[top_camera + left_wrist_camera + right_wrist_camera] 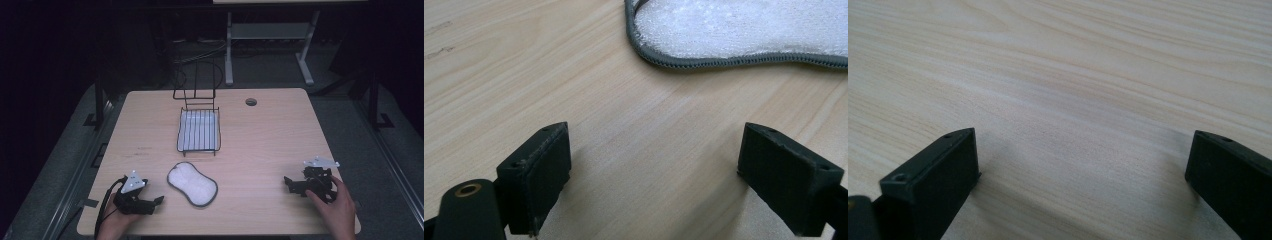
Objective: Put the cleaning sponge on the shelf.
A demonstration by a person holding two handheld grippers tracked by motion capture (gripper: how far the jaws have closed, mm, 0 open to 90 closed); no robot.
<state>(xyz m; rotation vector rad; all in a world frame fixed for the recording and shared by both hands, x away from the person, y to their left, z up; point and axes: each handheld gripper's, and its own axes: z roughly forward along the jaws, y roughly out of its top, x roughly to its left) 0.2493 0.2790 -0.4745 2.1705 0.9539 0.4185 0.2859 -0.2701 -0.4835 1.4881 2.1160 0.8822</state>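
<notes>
Nearest the lens in the left gripper view, the left gripper (654, 185) has its two black jaws spread wide with bare wood between them, nothing held; their lower ends are cut off by the bottom edge. Just ahead of them lies the pad (744, 27), white with a grey stitched border, only its near edge in frame and the rest cut off at the top and right. From above, that gripper (150, 202) lies low at the table's (260, 150) near left corner, jaws pointing right toward the pad (192, 183), close to it but apart. The left hand (112, 222) comes up from the bottom edge, mostly cut off, with the cable looping beside it. The right gripper (1083, 185) is likewise open, jaws wide over empty wood. In the high view it (290, 184) sits near the right front edge, pointing left, well apart from the pad, with the right hand (336, 207) wrapped around its rear. Beyond the pad stands a wire rack (199, 129) at mid-table; the room is dim, and what looks like a pale tray under its bars is hard to confirm.
</notes>
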